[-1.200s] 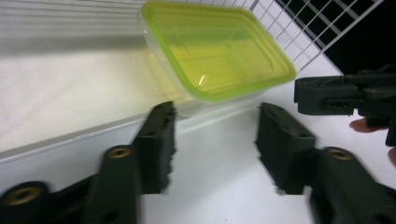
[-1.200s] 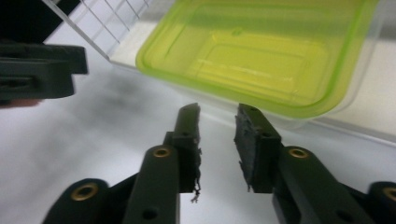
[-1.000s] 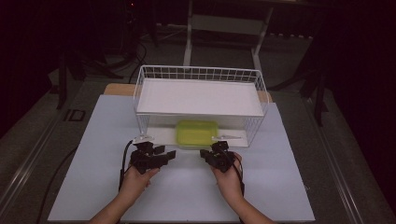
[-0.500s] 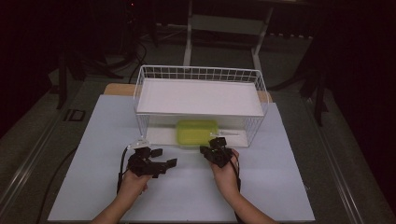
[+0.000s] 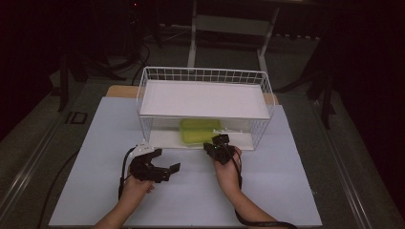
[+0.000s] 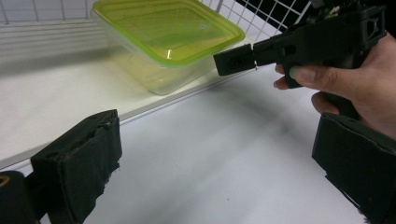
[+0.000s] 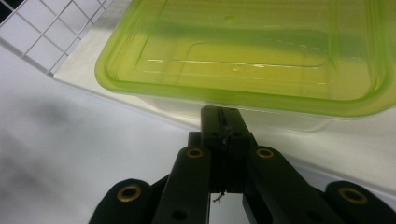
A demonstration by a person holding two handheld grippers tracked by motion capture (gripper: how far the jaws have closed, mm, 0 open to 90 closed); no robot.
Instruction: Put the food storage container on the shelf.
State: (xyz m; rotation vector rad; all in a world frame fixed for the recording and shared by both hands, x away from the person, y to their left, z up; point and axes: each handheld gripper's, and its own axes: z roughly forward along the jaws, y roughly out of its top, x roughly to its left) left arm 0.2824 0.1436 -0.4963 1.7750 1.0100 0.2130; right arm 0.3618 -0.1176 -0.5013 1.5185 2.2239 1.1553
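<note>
So we've got a white wire rack (image 5: 205, 76) sitting on the white table (image 5: 95, 143), with a flat shelf on top and a lower shelf under it. The green-lidded container (image 5: 198, 130) is on that lower shelf, near the front edge and roughly in the middle. In the left gripper view we can see the container (image 6: 168, 42) is a clear tub with a see-through green lid, and it's closed.

The right gripper (image 5: 216, 147) is right in front of the rack opening, pointing at the container. In the right gripper view its jaws are pressed together with nothing between them, and the tip of the right gripper (image 7: 221, 122) sits just below the front rim of the lid (image 7: 252, 51). We can't tell if it's actually touching the tub wall or just short of it.

The left gripper (image 5: 165, 162) is over the bare table, off to the left of the right one and further back from the rack. Its jaws are spread wide apart in its own view, with nothing in them. From there we also see the right hand (image 6: 355, 79) wrapped around its gripper.
</note>
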